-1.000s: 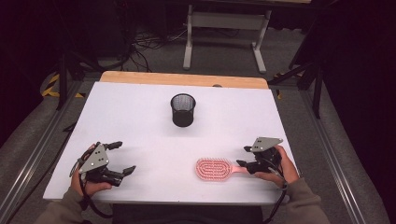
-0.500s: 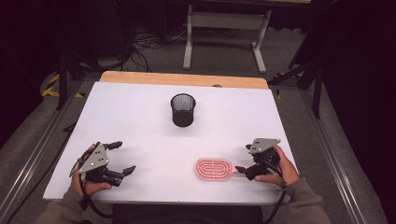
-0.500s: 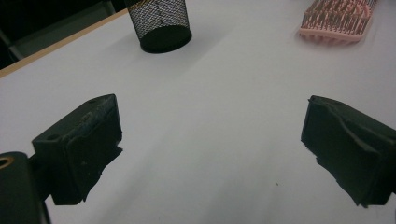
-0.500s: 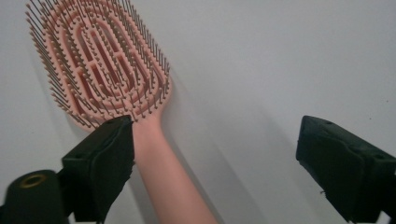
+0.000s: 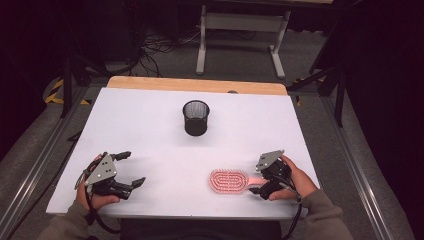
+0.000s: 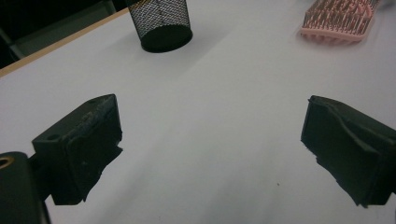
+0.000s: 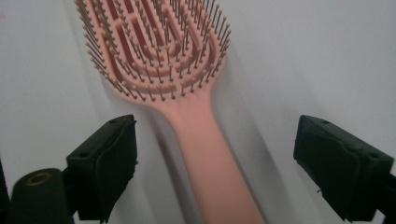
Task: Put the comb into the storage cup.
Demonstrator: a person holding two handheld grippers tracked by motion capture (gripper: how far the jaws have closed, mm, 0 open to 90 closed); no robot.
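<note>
Black mesh cup point(image 5: 195, 117) stands toward the desk's point(image 5: 150, 130) far edge. Right hand-held gripper point(image 7: 215, 172), wide, straddles the pink brush's point(image 7: 159, 51) handle; left hand-held gripper point(image 6: 210, 154) wide.

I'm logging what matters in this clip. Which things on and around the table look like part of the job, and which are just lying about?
Likely in the job:
pink hairbrush, its handle between the open jaws of the right gripper
black mesh cup, a guess
left gripper, open, idle

Just about:
cables on the floor
metal stand behind the table
</note>
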